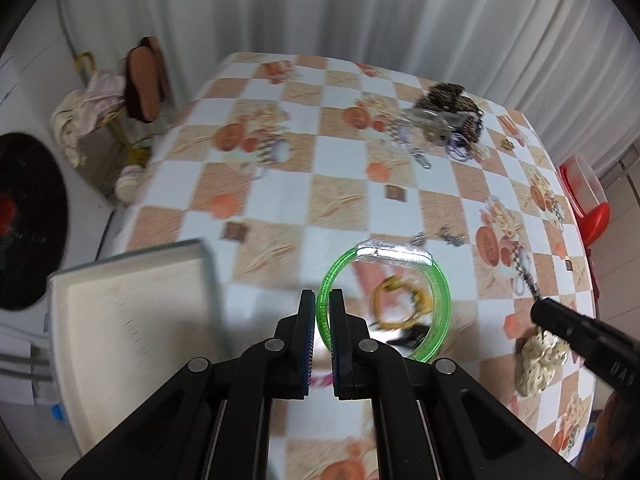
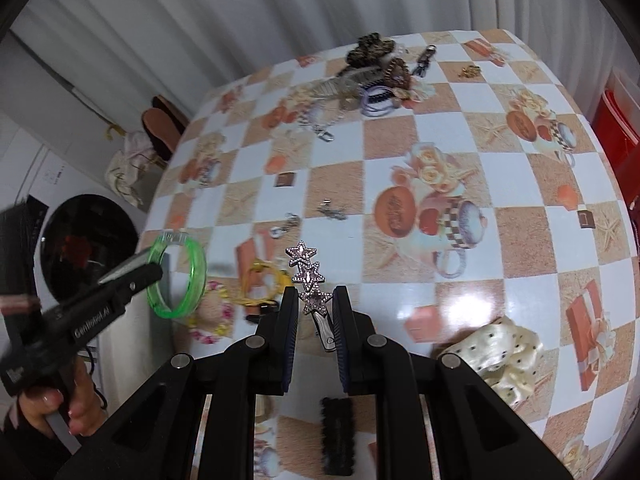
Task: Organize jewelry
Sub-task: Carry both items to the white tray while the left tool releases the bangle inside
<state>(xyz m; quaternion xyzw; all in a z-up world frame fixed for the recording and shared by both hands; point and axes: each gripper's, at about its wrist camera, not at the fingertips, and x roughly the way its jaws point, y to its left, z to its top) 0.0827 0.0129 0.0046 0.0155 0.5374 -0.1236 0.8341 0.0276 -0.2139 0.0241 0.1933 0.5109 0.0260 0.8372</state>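
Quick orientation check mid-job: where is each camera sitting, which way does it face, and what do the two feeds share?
Left wrist: on the left claw, looking steeply down over the checkered table; its jaws pinch the green bangle; the right claw enters at right.
Right wrist: on the right claw, looking down the same table; the star hair clip sits between its jaws; the left claw and a hand show at left.
Shared: table, bangle, yellow bracelet, cream scrunchie, far jewelry pile.

bangle [image 1: 438,300]: clear green plastic | tablecloth [image 2: 520,184]: glossy | hair clip [image 2: 308,276]: sparkly stones | scrunchie [image 2: 504,354]: satin
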